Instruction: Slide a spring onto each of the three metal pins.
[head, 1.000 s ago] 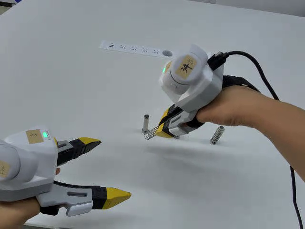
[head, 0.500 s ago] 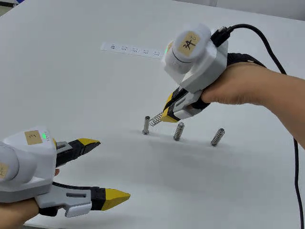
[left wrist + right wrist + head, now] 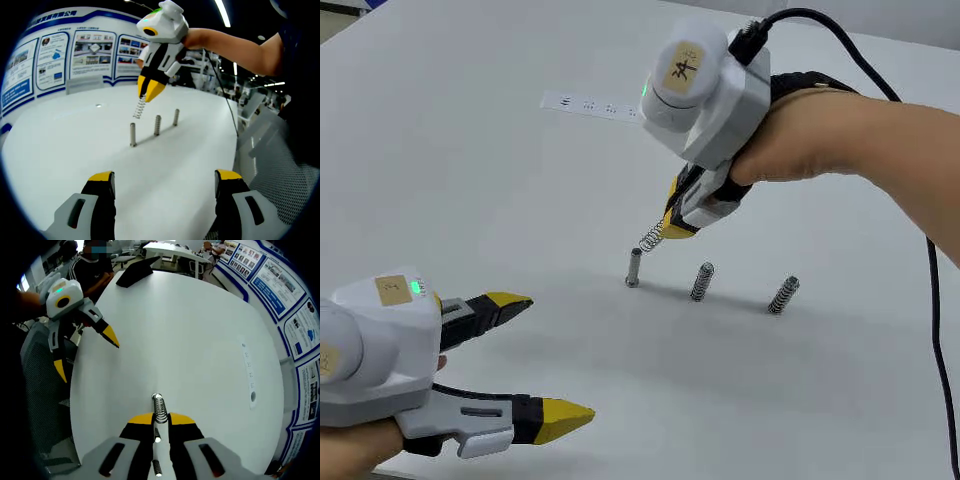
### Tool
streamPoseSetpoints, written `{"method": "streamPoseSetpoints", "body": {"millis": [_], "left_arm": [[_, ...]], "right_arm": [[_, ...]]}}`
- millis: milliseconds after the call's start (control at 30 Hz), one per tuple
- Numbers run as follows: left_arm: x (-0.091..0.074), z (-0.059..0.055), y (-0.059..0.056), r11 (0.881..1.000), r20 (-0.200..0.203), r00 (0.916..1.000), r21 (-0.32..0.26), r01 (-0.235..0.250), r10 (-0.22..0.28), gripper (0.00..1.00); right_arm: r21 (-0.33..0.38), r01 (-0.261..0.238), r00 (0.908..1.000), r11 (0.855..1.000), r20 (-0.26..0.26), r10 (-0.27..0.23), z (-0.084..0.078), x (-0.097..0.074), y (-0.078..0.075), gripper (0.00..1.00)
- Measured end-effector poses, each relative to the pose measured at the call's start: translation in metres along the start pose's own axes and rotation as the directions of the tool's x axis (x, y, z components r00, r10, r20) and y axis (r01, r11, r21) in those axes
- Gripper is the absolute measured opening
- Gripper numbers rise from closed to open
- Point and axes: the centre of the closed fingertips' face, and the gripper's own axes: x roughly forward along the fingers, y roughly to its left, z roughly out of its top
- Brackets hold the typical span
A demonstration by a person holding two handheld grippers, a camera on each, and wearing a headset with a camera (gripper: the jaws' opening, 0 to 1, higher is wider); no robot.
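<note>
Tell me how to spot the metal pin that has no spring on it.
Look at the white workbench, where three pins stand in a row near the right gripper. The bare pin is the end one, below the spring that gripper holds. It is smooth grey metal, while the middle pin and the other end pin each wear a coiled spring.

Spring (image 3: 651, 240) top hidden in right gripper (image 3: 669, 230) fingers (image 3: 678, 222), power strip (image 3: 586, 104) end covered
</note>
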Motion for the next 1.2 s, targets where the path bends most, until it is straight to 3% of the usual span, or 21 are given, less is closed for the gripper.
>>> {"method": "streamPoseSetpoints", "body": {"millis": [533, 833, 1200], "left_arm": [[-0.003, -0.003, 0.004, 1.0, 0.0, 0.9999, -0.011, -0.012, 0.012, 0.83], [-0.004, -0.004, 0.006, 1.0, 0.001, 0.9998, -0.015, -0.017, 0.017, 0.83], [-0.006, -0.005, 0.008, 0.999, 0.003, 0.9997, -0.023, -0.026, 0.026, 0.83]], "right_arm": [[-0.07, -0.041, 0.9953, 0.997, -0.09, 0.035, 0.003, 0.009, -0.003, 0.11], [-0.085, -0.06, 0.9927, 0.995, -0.11, 0.051, 0.005, 0.014, -0.001, 0.11], [-0.118, -0.085, 0.9833, 0.989, -0.17, 0.064, 0.006, 0.025, -0.006, 0.11]]}}
